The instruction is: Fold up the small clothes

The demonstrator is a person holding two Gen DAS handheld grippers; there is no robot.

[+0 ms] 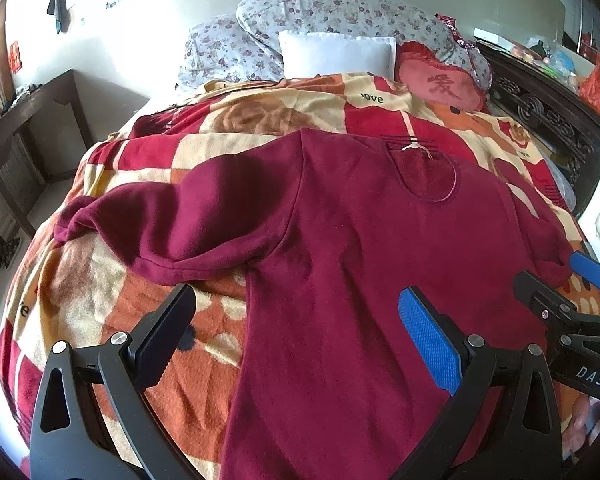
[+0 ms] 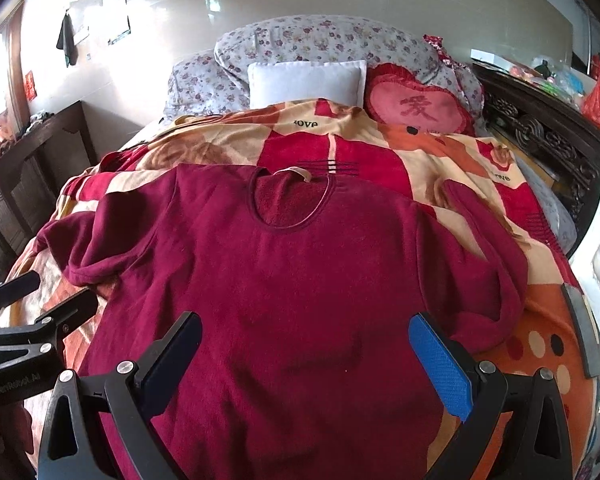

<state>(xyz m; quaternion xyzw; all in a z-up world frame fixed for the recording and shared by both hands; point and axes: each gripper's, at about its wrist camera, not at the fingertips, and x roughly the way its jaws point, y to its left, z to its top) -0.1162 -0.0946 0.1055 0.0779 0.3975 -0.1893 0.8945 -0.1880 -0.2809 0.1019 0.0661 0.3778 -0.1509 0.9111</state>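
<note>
- Over the maroon sweater's [image 2: 284, 288] hem, the right gripper [image 2: 304, 364] hovers, fingers spread wide, nothing between them.
- Left gripper [image 1: 296, 340] likewise splayed apart, straddling the sweater's left edge.
- Sweater lies flat, front up, on the floral blanket [image 1: 100, 300], sleeves out either side.
- Beyond its collar: white pillow [image 2: 306, 82] and heart cushion [image 2: 418, 104].

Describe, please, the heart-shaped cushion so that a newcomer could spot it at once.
Start at the bed's far end, where floral pillows pile against the wall. Beside the plain white pillow leans the heart-shaped cushion. Only it is pink with a red ruffled edge and a red Chinese character.
</note>
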